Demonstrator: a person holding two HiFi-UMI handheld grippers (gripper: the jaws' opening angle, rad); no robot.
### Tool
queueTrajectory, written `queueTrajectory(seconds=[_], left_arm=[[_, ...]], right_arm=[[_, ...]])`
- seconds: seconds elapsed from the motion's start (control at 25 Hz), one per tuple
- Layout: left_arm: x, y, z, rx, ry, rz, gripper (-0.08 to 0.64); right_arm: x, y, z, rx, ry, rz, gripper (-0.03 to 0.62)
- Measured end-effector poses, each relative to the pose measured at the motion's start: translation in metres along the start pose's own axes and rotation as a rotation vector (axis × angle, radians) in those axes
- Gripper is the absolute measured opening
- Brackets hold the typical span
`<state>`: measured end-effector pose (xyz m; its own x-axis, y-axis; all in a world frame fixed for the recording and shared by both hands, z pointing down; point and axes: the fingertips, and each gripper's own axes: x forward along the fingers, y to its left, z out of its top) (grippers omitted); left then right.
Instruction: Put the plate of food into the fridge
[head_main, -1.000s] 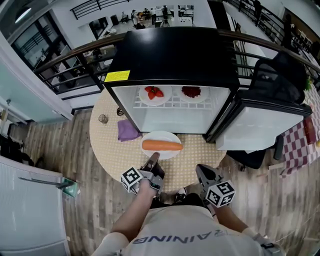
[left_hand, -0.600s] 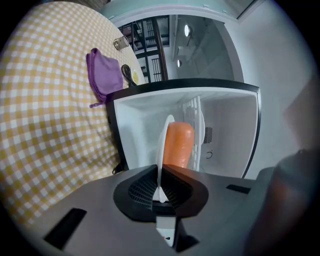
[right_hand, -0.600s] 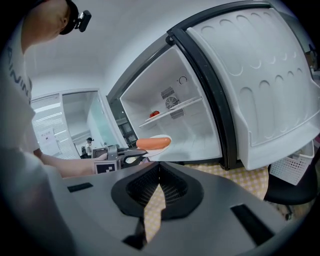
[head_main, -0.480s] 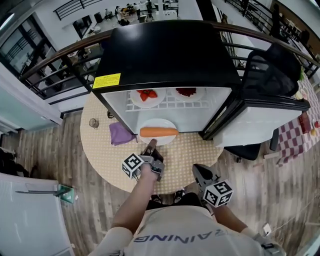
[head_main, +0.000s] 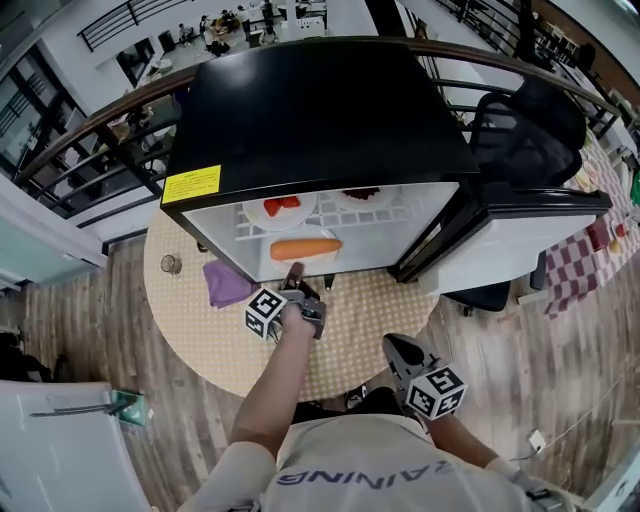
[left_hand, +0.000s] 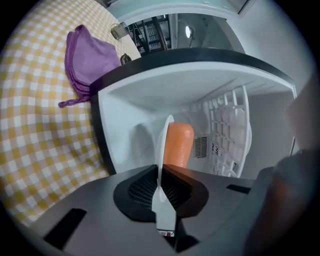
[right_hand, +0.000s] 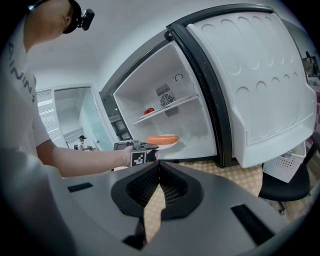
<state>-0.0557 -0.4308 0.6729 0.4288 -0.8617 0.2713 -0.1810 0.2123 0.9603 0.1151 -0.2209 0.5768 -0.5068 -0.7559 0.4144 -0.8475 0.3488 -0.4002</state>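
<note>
**Left claw**: pinched shut on the near rim of the plate. In the left gripper view the thin white edge runs straight between the pads.

**Position:** the plate is directly ahead of this claw, inside the lower compartment of the open fridge and under the wire shelf. I cannot tell whether its base rests on the fridge floor or hangs just above it.

**Handling (judged):**
- The plate looks stiff, glazed and smooth, so it is likely slippery in a rim pinch and breakable if dropped.
- It is held by one edge only, so the load hangs out beyond the claw tips and will tend to droop.
- The carrot lies loose and crosswise past the tips. It is round, so it may roll if the plate tilts; keep the plate level.
- The best hold is the near rim, as deep as the lip allows.

**Look:** the plate is white, round, shallow and plain. The carrot is orange, smooth, thick and blunt-ended, and nearly spans the plate.

**Right claw**: well back and to the right of the left claw, near the bench edge. Its jaws are pressed together with nothing between them.

**Other:** a purple cloth lies on the bench to the left of the left claw.
</note>
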Motion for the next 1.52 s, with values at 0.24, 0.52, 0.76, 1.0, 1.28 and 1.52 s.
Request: queueTrajectory(seconds=[0.24,0.52,0.76,1.0,1.28,1.52], left_arm=[[0.031,0.010,0.012,-0.034,-0.035,0.034,0.028],[0.050,0.017,0.021,-0.051,-0.060,0.074,0.034],[0.057,0.017,0.024,-0.047,-0.070,0.081,0.035],[0.060,0.011,0.022,0.011,-0.022,0.080,0.040],[0.064,-0.010,0.006,0.289,0.113,0.043,0.204],[0.065,-0.011,-0.015,0.670,0.252,0.107,0.238]], right_arm=[[0.003,0.000,-0.004,0.007,0.019,-0.016,0.023],[0.006,-0.005,-0.008,0.020,0.029,-0.026,0.023],[0.007,-0.011,-0.005,0.028,0.021,-0.037,0.023],[0.010,-0.007,-0.008,0.038,0.031,-0.019,0.023],[0.013,-0.002,-0.010,0.034,0.041,0.007,0.023],[0.011,-0.004,-0.009,0.031,0.040,0.014,0.023]])
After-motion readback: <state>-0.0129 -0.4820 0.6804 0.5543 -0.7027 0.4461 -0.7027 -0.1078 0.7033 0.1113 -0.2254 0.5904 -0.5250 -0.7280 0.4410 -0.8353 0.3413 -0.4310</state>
